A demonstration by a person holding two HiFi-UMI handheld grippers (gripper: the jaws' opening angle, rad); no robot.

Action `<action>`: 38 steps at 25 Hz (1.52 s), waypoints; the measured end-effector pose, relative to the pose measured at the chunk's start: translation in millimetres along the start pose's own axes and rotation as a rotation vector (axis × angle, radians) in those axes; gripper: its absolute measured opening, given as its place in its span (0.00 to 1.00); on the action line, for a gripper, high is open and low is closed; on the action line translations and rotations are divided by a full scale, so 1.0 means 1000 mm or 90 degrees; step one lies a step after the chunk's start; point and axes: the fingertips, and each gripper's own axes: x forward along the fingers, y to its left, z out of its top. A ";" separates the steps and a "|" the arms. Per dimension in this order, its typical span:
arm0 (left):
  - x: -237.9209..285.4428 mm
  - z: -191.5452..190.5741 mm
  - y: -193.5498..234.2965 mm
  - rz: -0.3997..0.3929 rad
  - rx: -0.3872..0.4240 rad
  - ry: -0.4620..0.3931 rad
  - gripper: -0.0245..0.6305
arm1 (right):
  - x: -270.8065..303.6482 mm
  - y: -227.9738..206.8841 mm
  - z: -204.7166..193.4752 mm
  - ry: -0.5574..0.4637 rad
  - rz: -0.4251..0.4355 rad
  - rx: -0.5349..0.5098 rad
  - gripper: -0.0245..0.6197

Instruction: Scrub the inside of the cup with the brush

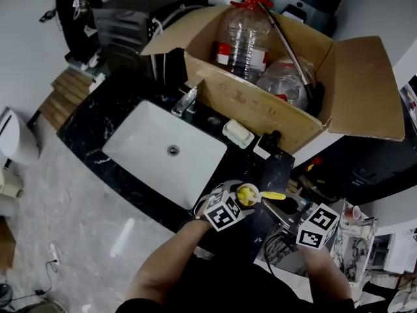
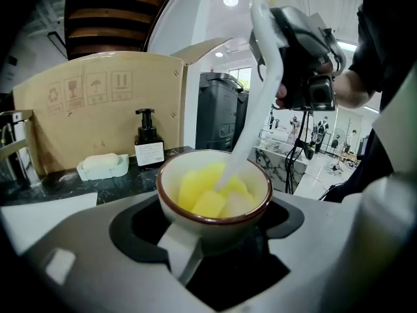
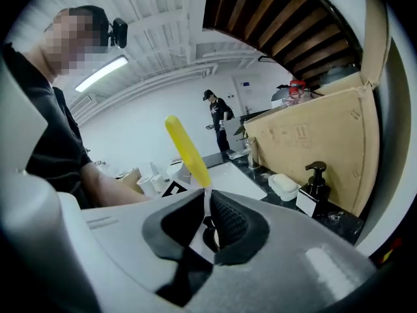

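Observation:
A white cup with a brown rim sits between the jaws of my left gripper, which is shut on it. Inside the cup is the yellow sponge head of the brush. The brush's white stem rises up and right to my right gripper. In the right gripper view, the right gripper is shut on the thin stem, and the brush's yellow handle end sticks up beyond the jaws. In the head view, the cup is just right of the left gripper, above the dark counter by the sink.
A white sink basin with a faucet lies to the left. Behind it stand an open cardboard box holding a large plastic bottle, a soap dish and a pump bottle. A person stands at the far left.

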 end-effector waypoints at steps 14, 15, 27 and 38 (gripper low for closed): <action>0.000 0.001 0.001 -0.001 -0.005 -0.003 0.67 | 0.061 -0.011 0.027 0.013 -0.022 -0.119 0.09; 0.000 0.001 0.001 -0.001 -0.005 -0.003 0.67 | 0.063 -0.017 0.028 0.015 -0.027 -0.122 0.09; -0.001 -0.002 0.000 -0.004 -0.001 0.007 0.67 | 0.006 -0.074 0.020 -0.014 -0.107 0.006 0.10; 0.000 -0.002 -0.001 -0.005 0.003 0.011 0.67 | 0.039 -0.039 0.052 -0.058 -0.054 -0.029 0.09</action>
